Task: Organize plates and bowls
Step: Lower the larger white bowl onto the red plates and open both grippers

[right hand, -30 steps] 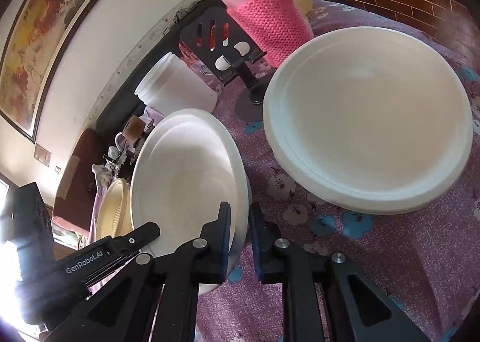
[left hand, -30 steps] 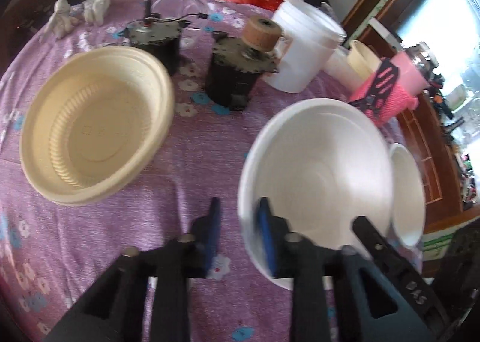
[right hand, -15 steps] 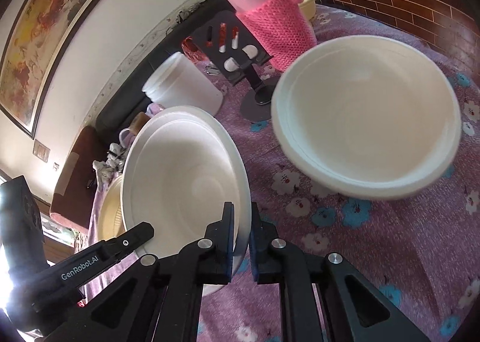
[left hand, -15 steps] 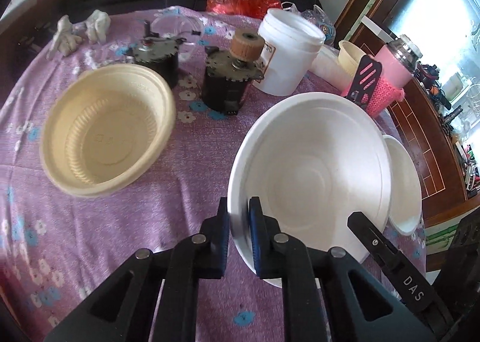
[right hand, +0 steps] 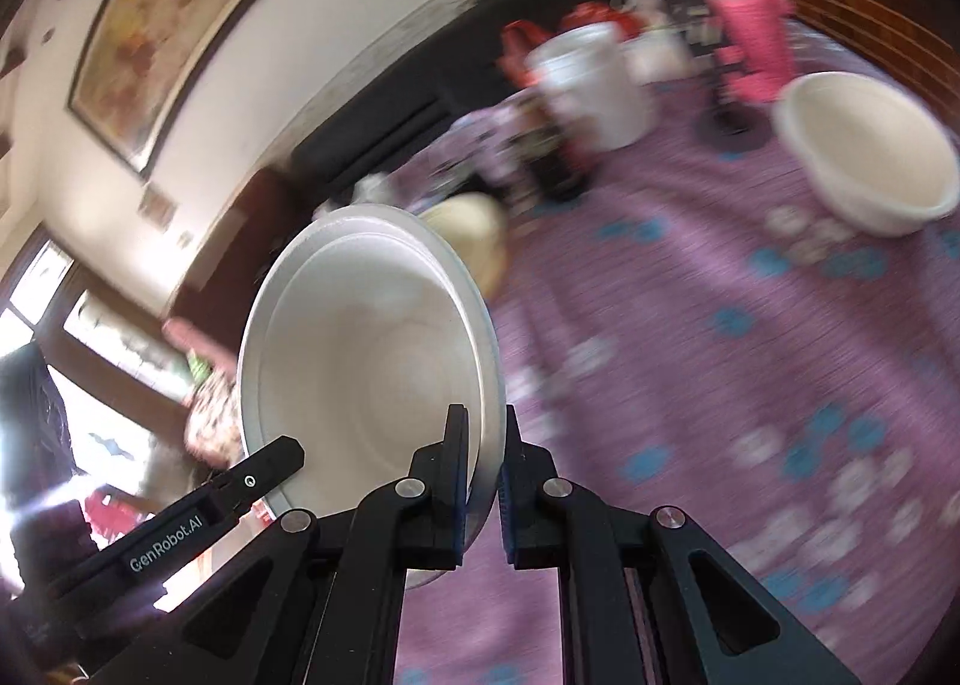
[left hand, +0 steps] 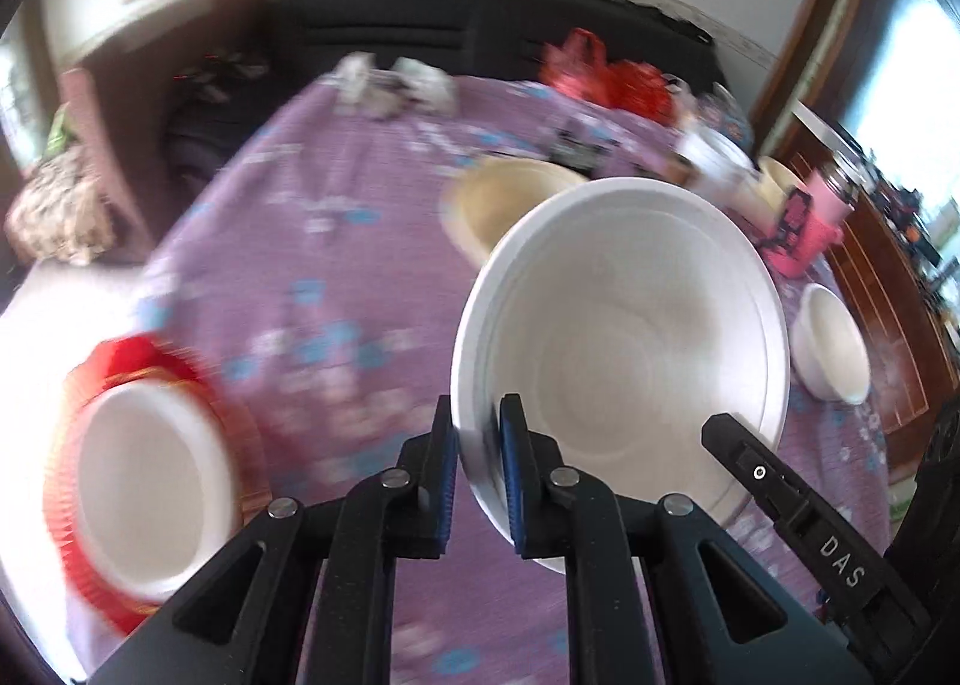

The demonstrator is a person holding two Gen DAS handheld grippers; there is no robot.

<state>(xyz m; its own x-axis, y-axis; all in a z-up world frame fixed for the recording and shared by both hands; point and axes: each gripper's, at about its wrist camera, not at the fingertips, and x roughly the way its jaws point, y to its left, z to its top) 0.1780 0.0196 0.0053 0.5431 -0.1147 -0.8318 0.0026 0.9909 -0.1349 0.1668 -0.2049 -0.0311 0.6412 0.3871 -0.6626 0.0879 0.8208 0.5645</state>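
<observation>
The left hand-held gripper (left hand: 480, 466) is clenched on the near rim of a large white bowl (left hand: 624, 337), one finger inside the wall and one outside. The right hand-held gripper (right hand: 480, 481) pinches the opposite rim of the same white bowl (right hand: 366, 361). With a grip on each side, the wide, light bowl stays level and cannot swing; it appears lifted clear of the purple flowered bench (left hand: 336, 289), carried between the two.

Taking the held bowl as landmark: to its left on the bench lies a white bowl nested in a red plate (left hand: 144, 481), probably the stack it is bound for, since like is already gathered there. Just behind it sits a cream-yellow bowl (left hand: 498, 199), partly hidden. To its right a smaller white bowl (left hand: 831, 349) stands apart, and beyond that a pink knit-covered flask (left hand: 813, 229). The surroundings are blurred, so finer detail is not readable.
</observation>
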